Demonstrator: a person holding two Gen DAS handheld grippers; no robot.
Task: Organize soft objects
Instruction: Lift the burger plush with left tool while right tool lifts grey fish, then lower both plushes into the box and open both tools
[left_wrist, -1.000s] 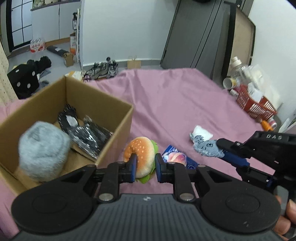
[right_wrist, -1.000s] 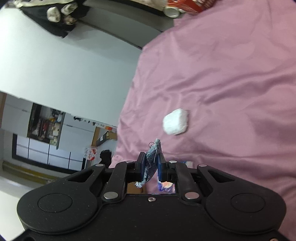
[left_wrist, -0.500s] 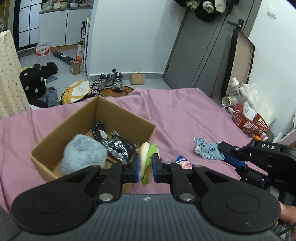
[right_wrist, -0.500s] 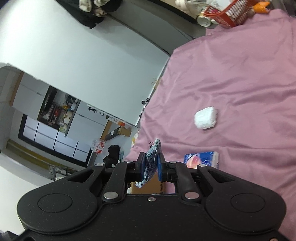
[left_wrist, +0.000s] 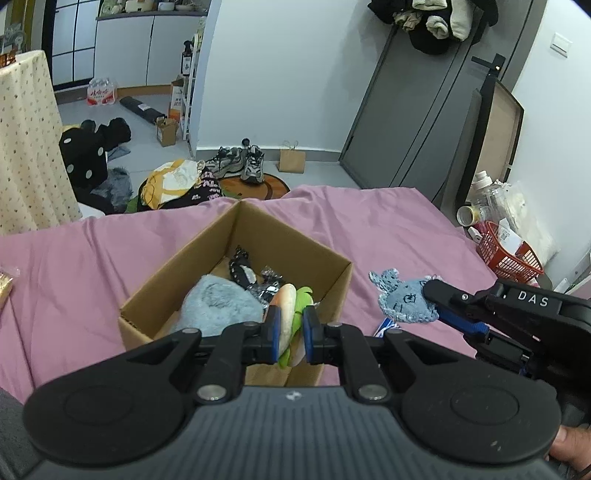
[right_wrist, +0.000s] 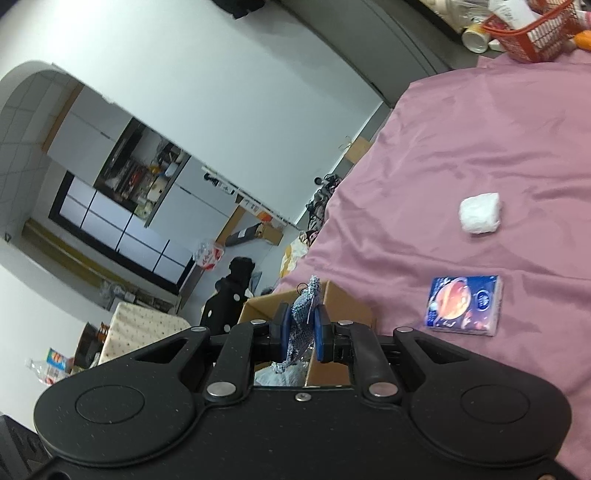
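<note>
Lifted off the pink bedsheet (left_wrist: 388, 229) since a second ago, the plush hamburger toy (left_wrist: 290, 321) now hangs pinched in the left fingers (left_wrist: 290, 334), just above the open cardboard box (left_wrist: 291, 243) ahead. Right fingers (right_wrist: 302, 326) clamp the blue knitted animal patch (right_wrist: 303, 310). Both look light and squashy, best held mid-body.

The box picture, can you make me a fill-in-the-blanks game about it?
1. The left gripper squeezes a toy ____.
2. The box sits on a ____ sheet.
3. The right gripper holds a knitted toy coloured ____.
4. The fluffy grey ball lies ____ the box.

Missing words: burger; pink; blue; inside
</note>
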